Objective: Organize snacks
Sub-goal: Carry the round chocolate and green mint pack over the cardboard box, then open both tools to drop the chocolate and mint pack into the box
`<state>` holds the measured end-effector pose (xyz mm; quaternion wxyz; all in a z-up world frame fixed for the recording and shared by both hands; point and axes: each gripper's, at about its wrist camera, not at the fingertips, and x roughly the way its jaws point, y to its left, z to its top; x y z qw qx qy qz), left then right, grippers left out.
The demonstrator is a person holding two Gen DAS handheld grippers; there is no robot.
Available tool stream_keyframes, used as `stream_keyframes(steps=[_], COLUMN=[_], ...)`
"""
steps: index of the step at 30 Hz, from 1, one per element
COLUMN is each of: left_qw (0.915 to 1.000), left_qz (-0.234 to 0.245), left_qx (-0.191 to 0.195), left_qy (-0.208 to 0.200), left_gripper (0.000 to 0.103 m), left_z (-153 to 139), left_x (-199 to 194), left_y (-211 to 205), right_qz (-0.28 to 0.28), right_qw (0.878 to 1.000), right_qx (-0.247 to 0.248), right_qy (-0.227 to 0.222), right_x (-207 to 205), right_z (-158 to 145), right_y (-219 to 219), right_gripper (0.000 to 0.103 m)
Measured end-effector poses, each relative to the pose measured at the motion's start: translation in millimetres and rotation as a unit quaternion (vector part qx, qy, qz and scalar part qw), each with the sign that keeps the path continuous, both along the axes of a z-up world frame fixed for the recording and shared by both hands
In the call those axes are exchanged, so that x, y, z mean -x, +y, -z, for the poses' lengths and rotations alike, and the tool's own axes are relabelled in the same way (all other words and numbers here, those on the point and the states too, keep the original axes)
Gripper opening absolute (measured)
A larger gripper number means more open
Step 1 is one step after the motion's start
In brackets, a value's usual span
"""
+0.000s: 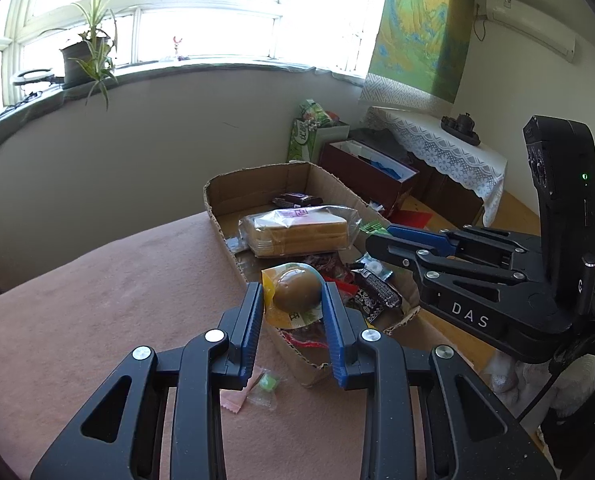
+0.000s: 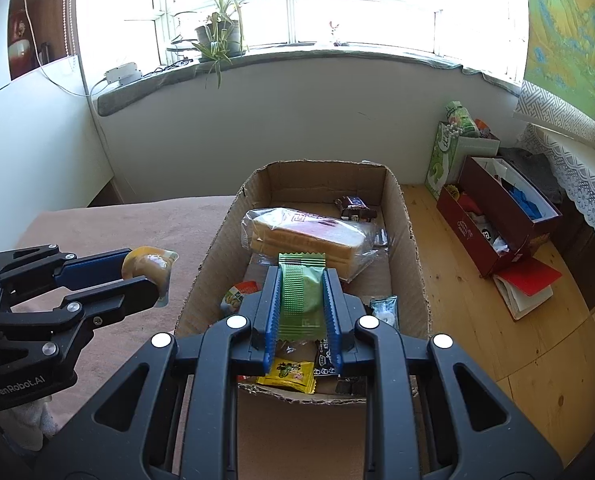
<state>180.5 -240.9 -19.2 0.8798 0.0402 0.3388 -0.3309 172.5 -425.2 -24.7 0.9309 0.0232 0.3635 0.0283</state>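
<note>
My left gripper [image 1: 293,300] is shut on a yellow packet holding a brown egg [image 1: 295,290], held over the near left edge of the open cardboard box [image 1: 257,184]. From the right wrist view that same egg packet [image 2: 149,266] hangs to the left of the box wall [image 2: 213,256]. My right gripper [image 2: 302,300] is shut on a green wafer packet [image 2: 301,292] above the box's near half. Inside lie a bagged sponge cake [image 2: 309,236], a dark chocolate bar [image 2: 353,206] and several small packets. The right gripper [image 1: 377,236] also shows at the right of the left wrist view.
The box stands at the right edge of a pink cloth-covered table [image 1: 117,300]. A small green sweet in clear wrap [image 1: 267,386] lies on the cloth near the box. On the wooden floor [image 2: 477,340] sit a dark red box [image 2: 493,220], a red notebook and a green bag.
</note>
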Motion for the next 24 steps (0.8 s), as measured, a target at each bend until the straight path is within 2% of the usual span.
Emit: stream_keyframes(steps=[11,24], left_qw=[0.9999,0.9998], left_qz=[0.006,0.004], left_qx=[-0.008,-0.002], left_qy=[0.009,0.017], left_gripper=[0.028,0.031], left_z=[3.0,6.7], left_x=[-5.9,-12.6], left_y=[-24.2,-24.0], right_qz=[0.006,0.021], right_qw=[1.000,0.999], right_qx=[-0.008,-0.020], right_qy=[0.019,0.028], right_x=[-13.4,-20.3], right_z=[14.9,24.0], right_y=[-12.5,-20.5], right_gripper=[0.021,0.024])
